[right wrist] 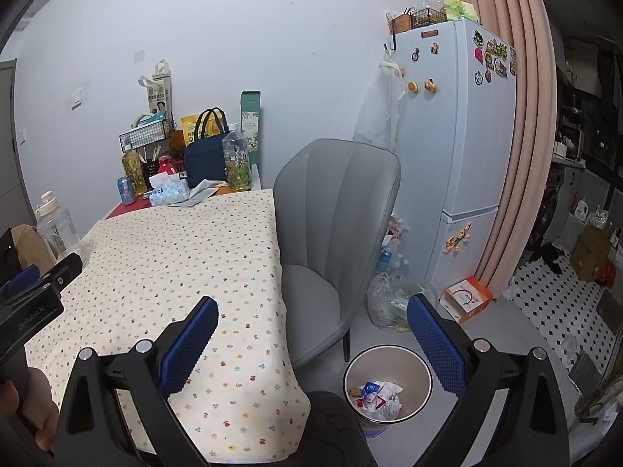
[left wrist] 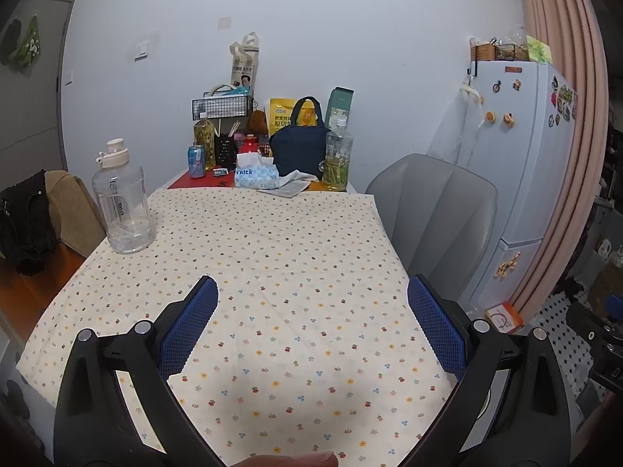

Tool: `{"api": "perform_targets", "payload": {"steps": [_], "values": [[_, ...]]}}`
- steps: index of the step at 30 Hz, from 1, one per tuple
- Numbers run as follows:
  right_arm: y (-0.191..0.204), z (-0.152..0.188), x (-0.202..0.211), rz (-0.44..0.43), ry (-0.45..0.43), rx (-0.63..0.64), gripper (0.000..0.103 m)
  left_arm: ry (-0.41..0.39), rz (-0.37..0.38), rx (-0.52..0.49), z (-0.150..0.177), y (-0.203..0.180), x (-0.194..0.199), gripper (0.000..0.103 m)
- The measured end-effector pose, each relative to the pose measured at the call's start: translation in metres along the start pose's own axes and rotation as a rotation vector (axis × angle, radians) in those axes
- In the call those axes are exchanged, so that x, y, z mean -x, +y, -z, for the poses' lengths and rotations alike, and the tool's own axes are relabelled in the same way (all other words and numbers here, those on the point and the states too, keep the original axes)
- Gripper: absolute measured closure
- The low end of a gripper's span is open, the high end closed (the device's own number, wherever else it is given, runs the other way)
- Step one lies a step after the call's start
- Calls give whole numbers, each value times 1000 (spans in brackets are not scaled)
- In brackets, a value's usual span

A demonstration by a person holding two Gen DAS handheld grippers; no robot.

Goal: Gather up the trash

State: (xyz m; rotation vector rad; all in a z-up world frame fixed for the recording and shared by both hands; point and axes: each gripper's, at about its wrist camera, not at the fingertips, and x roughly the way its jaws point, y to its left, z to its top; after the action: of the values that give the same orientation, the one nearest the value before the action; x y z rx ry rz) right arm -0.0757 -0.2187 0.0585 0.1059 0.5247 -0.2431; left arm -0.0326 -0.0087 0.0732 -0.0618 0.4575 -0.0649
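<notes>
1. Your left gripper hangs spread wide over the flowered cloth, grasping nothing.
2. Your right gripper gapes just as wide, unladen, at the table's edge.
3. Trash lies in the bin on the floor beside the grey chair.

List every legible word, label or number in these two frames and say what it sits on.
"nick", partly hidden: tissue box.
"原切": yellow snack bag; its other print is blurred.
"GenRobot.AI": left gripper body, right wrist view.
Too small or blurred: blue can, tea bottles, clear jug, orange box.
</notes>
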Motion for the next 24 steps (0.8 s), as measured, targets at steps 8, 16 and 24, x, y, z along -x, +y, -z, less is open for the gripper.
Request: {"api": "perform_targets", "payload": {"steps": [8, 16, 24], "values": [[2, 0, 0, -1, 1, 5, 8, -1, -4, 5, 1, 2, 0, 6], [3, 1, 0, 0, 1, 5, 8, 3, -4, 3, 2, 2, -1, 6], [2, 1, 0, 0, 1, 4, 8, 3, -3, 1, 3, 2, -1, 6]]}}
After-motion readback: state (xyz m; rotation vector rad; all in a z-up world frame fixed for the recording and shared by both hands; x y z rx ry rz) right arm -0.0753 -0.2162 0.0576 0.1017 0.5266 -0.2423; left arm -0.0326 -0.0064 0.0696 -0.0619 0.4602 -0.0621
